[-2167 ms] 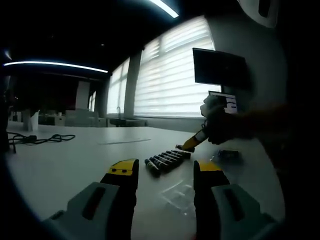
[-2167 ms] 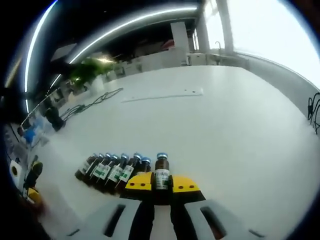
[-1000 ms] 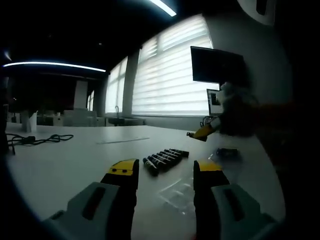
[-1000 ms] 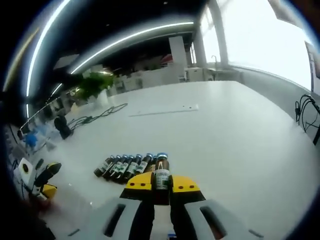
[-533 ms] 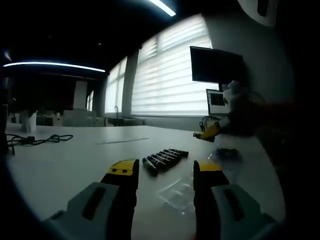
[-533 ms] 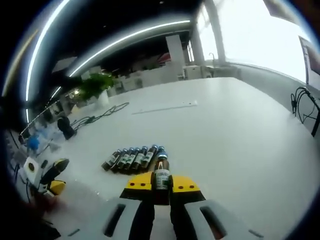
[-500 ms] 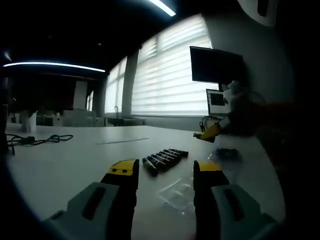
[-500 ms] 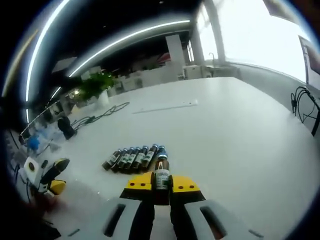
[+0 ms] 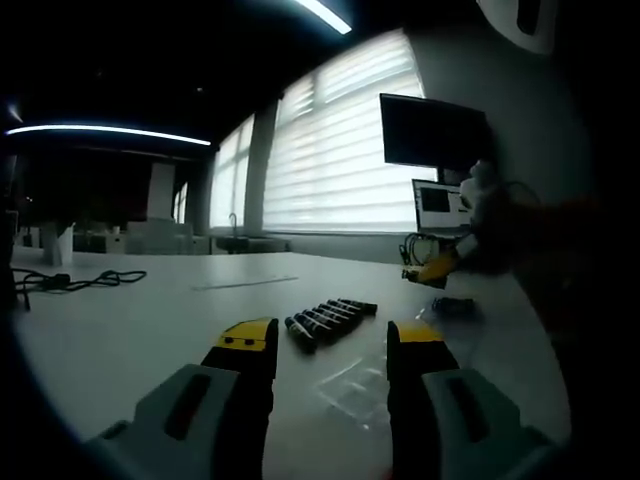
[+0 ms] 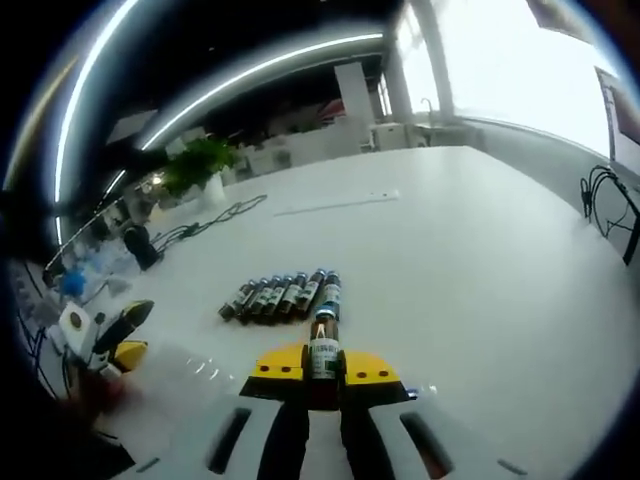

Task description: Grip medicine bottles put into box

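Left gripper view: the left gripper hovers over the white table, jaws wide and empty. A row of medicine bottles lies ahead, a clear plastic tray just beside it.

Right gripper view: the right gripper clamps one medicine bottle, cap forward. The row lies beyond it on the table.

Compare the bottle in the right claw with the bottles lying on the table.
The held bottle is clamped between the right claw jaws, off the table; the row of bottles lies flat on the white table, side by side. The held one is alone; the row holds several. All are dark brown, labelled, blue-capped.
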A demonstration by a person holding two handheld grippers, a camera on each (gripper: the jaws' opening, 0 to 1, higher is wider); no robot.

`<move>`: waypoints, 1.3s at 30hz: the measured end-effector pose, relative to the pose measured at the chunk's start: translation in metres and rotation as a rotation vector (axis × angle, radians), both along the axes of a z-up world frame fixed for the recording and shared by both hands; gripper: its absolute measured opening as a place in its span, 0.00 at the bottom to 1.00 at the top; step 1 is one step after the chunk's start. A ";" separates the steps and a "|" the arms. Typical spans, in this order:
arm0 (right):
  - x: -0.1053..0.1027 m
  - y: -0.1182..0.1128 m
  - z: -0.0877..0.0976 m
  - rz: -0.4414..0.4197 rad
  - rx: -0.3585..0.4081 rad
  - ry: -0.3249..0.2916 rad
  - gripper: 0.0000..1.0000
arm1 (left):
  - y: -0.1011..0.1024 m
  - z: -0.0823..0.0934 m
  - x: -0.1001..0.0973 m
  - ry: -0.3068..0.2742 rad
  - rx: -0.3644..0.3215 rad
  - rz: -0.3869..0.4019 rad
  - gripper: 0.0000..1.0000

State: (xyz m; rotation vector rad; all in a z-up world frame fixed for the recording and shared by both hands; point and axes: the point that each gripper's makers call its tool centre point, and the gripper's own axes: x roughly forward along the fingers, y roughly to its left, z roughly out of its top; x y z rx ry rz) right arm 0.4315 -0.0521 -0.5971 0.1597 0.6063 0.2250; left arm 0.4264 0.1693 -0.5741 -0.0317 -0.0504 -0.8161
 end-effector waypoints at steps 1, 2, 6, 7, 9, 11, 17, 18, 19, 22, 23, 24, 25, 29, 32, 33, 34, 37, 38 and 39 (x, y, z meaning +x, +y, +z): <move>-0.001 0.000 -0.002 0.000 -0.002 0.002 0.07 | 0.000 0.000 0.000 0.000 -0.001 0.000 0.36; -0.002 -0.001 -0.004 -0.002 -0.002 0.004 0.07 | 0.000 0.000 0.000 0.000 -0.001 0.001 0.36; -0.009 -0.006 -0.008 -0.020 0.000 0.013 0.07 | 0.000 0.000 0.000 0.001 0.001 0.002 0.36; -0.011 -0.006 -0.009 -0.020 -0.004 0.015 0.07 | 0.000 0.000 0.000 0.000 0.001 0.002 0.36; -0.016 -0.007 -0.011 -0.014 -0.025 0.021 0.07 | -0.001 -0.001 0.000 -0.003 0.010 0.000 0.36; -0.021 -0.008 -0.014 0.001 -0.063 0.026 0.07 | -0.002 -0.002 -0.001 -0.008 0.019 -0.003 0.36; -0.035 -0.006 -0.021 0.017 -0.082 0.048 0.07 | -0.001 -0.001 -0.001 -0.005 0.011 -0.001 0.36; -0.037 -0.005 -0.021 0.016 -0.080 0.050 0.07 | -0.001 -0.002 -0.001 -0.005 0.011 -0.001 0.36; -0.038 -0.005 -0.022 0.013 -0.081 0.052 0.07 | -0.001 -0.002 -0.001 -0.005 0.014 -0.001 0.36; -0.040 -0.004 -0.024 0.008 -0.089 0.055 0.07 | -0.003 -0.003 -0.002 -0.012 0.027 -0.006 0.36; -0.041 -0.004 -0.026 0.009 -0.108 0.057 0.07 | -0.004 -0.003 -0.002 -0.013 0.030 -0.007 0.36; -0.041 -0.004 -0.027 0.010 -0.113 0.059 0.07 | -0.004 -0.003 -0.002 -0.014 0.030 -0.008 0.36; -0.042 -0.003 -0.027 0.008 -0.117 0.062 0.07 | -0.003 -0.002 -0.002 -0.013 0.027 -0.007 0.36; -0.043 -0.001 -0.028 0.002 -0.117 0.067 0.07 | -0.003 -0.002 -0.002 -0.010 0.020 -0.006 0.36; -0.043 -0.001 -0.027 -0.009 -0.108 0.068 0.07 | -0.003 -0.002 -0.002 -0.012 0.022 -0.006 0.36; -0.043 0.000 -0.027 -0.012 -0.108 0.067 0.07 | -0.003 -0.002 -0.002 -0.013 0.021 -0.007 0.36; -0.043 0.000 -0.027 -0.013 -0.110 0.069 0.08 | -0.002 -0.002 -0.002 -0.012 0.020 -0.006 0.36; -0.042 0.000 -0.029 -0.012 -0.132 0.070 0.08 | -0.002 -0.001 -0.002 -0.012 0.018 -0.005 0.36; -0.043 0.000 -0.030 -0.008 -0.143 0.073 0.08 | -0.002 -0.001 -0.002 -0.012 0.019 -0.006 0.36; -0.043 0.000 -0.030 -0.007 -0.146 0.076 0.08 | -0.002 -0.001 -0.002 -0.013 0.019 -0.006 0.36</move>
